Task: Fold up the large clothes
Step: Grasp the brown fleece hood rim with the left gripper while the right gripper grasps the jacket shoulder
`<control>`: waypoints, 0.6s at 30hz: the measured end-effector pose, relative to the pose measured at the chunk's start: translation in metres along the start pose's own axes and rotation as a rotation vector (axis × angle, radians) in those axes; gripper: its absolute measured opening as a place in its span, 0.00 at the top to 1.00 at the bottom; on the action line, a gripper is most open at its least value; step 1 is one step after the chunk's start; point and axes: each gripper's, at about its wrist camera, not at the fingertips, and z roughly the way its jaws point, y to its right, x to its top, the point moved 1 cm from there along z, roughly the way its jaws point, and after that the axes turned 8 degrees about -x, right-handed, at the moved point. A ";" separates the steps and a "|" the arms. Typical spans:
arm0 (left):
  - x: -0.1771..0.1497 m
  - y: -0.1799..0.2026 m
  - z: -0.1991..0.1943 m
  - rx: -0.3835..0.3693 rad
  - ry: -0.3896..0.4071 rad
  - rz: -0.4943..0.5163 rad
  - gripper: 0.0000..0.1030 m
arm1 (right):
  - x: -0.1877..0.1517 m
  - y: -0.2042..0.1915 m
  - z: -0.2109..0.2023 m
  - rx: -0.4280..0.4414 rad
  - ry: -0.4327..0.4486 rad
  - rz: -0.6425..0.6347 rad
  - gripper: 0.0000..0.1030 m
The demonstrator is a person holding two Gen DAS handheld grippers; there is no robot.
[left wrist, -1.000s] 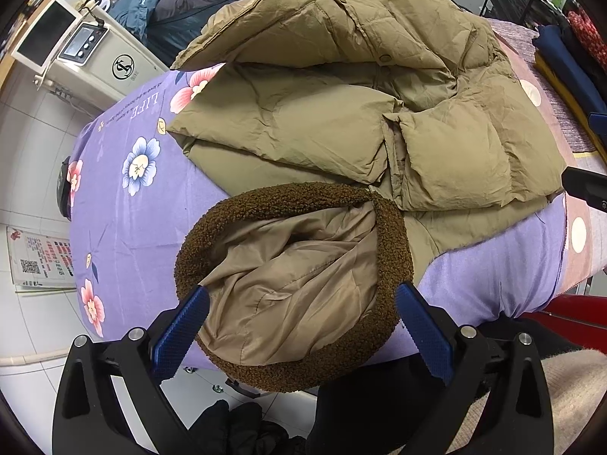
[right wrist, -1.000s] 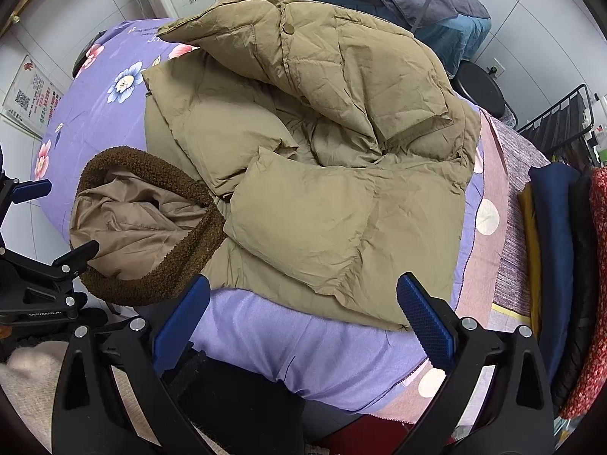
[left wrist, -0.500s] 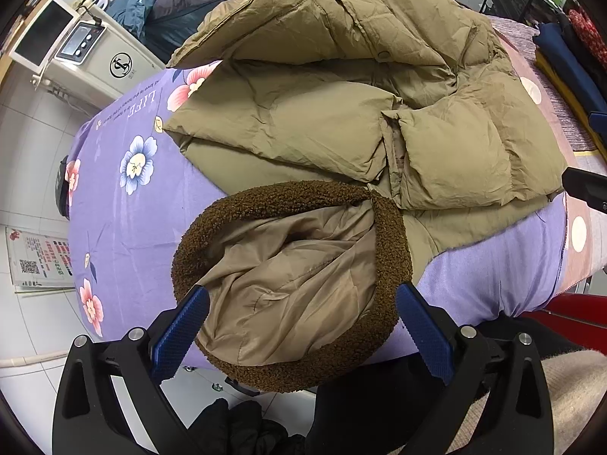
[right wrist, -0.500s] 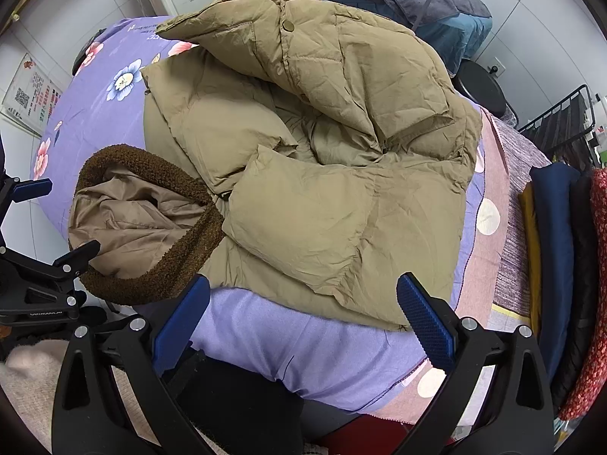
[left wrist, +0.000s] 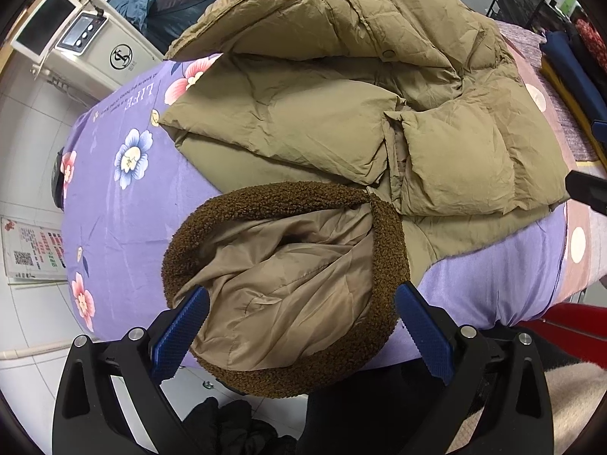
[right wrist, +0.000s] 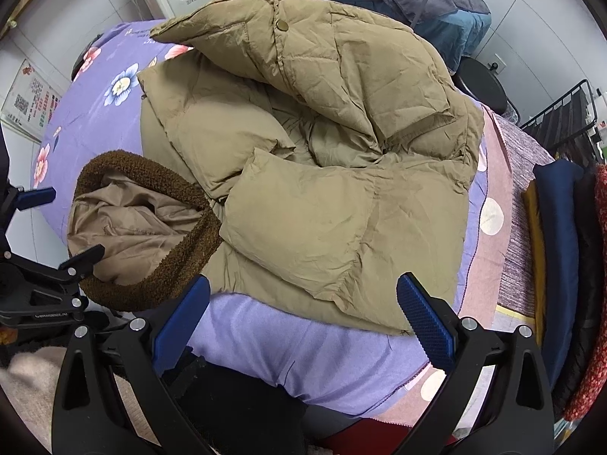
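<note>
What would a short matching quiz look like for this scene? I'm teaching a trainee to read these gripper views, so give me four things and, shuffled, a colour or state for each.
Things:
1. jacket
2. hood trim
3. sheet
4. left gripper

Colour or state:
A. purple with flowers
B. open, jaws either side of the hood
C. khaki, sleeves folded in
D. dark brown, fuzzy

Pairs: 1-C, 2-D, 3-A, 4-B
</note>
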 end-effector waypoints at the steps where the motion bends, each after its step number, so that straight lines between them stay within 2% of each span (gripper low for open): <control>1: 0.000 0.000 0.002 -0.007 0.004 -0.005 0.06 | 0.001 0.002 0.000 0.011 0.004 0.009 0.06; 5: -0.005 0.001 0.016 0.000 0.004 0.000 0.06 | 0.010 0.008 0.008 0.054 -0.009 0.010 0.06; 9: -0.012 0.004 0.029 -0.013 -0.003 -0.001 0.06 | 0.032 0.003 0.017 0.115 0.002 -0.047 0.06; 12: -0.013 0.009 0.032 -0.084 0.005 -0.029 0.06 | 0.058 -0.016 0.026 0.178 -0.002 -0.126 0.06; 16: -0.009 0.019 0.035 -0.223 0.060 -0.108 0.06 | 0.114 -0.065 0.031 0.254 0.036 -0.311 0.06; 18: -0.008 0.024 0.038 -0.235 0.086 -0.138 0.06 | 0.140 -0.093 0.035 0.271 0.052 -0.388 0.06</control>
